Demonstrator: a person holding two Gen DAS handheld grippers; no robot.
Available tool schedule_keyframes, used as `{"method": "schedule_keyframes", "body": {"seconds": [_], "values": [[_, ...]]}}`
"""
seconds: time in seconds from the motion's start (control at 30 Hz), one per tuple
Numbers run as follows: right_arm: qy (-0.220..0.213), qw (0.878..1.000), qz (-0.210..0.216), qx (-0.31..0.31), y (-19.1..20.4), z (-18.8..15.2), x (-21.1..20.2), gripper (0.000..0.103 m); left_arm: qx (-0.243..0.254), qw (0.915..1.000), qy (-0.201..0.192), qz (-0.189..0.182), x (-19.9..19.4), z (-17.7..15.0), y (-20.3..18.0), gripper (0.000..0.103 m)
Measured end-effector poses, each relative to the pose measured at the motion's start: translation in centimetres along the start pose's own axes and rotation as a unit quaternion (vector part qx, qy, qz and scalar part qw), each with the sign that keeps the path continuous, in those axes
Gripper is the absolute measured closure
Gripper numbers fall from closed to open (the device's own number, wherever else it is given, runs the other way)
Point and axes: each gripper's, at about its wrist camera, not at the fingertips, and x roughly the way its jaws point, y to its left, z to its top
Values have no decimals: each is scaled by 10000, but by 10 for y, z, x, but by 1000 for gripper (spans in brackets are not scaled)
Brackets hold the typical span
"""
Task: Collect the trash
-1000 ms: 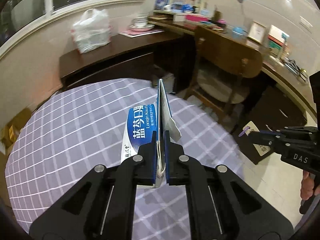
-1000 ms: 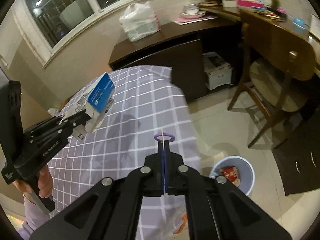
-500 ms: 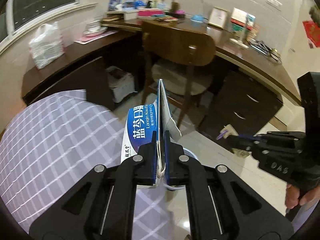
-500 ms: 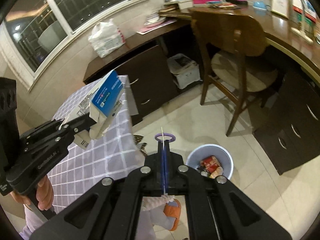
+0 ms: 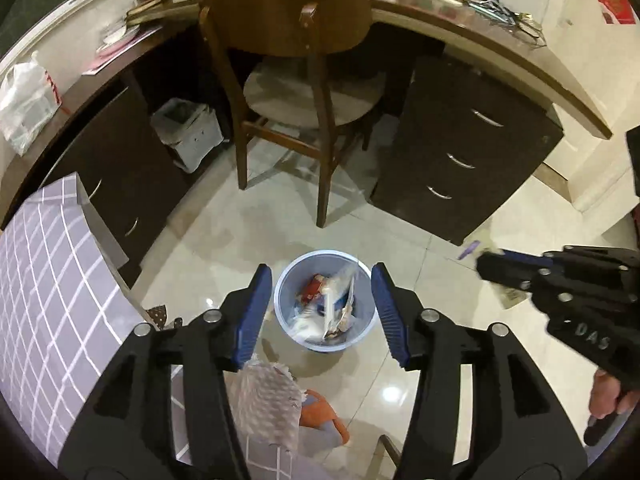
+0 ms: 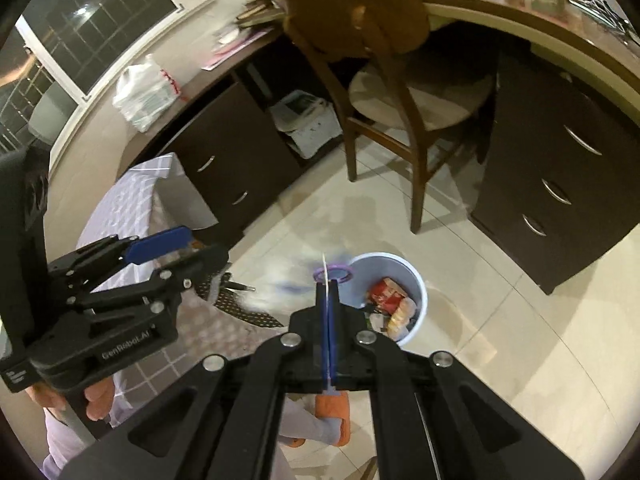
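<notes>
My left gripper [image 5: 320, 269] hangs over the pale blue bin [image 5: 289, 280] on the floor. Its jaws are opening and nothing is pressed between the blue pads. The blue-and-white carton [image 5: 338, 300] is a blur dropping into the bin, onto the wrappers there. In the right wrist view the left gripper [image 6: 200, 249] stands left of the bin [image 6: 418, 300]. My right gripper [image 6: 328, 294] is shut on a thin white scrap with a purple ring [image 6: 333, 274], just left of the bin's rim. The left wrist view shows that gripper [image 5: 486, 262] at the right, its scrap [image 5: 468, 250] blurred.
A wooden chair [image 5: 288, 40] stands beyond the bin, at a curved dark desk with drawers [image 5: 460, 160]. A table with a grey checked cloth [image 5: 48, 280] lies to the left. A person's foot in an orange slipper [image 5: 320, 416] is just below the bin. A white box [image 5: 188, 132] sits under the desk.
Both grippers swung from over the checked table to the bin on the floor. The left jaws opened and the carton left them. The right gripper stayed shut on its scrap.
</notes>
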Motion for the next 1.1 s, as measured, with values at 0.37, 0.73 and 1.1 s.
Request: {"method": "schedule_keyframes", "body": {"seconds": [0.37,0.73,1.1], "values": [[91,9996,-255,-128,15,7,40,36,-207,9991,335,183,10,-27,28,48],[-383,9977,-551,-25,19,-45,-7,36,-595,9981,-146,-9,-40,-64,14,29],[-1631,9851,-465,-299,66,-101,-104,15,-999,9845,-1358,491,-161,-125,4,17]]}}
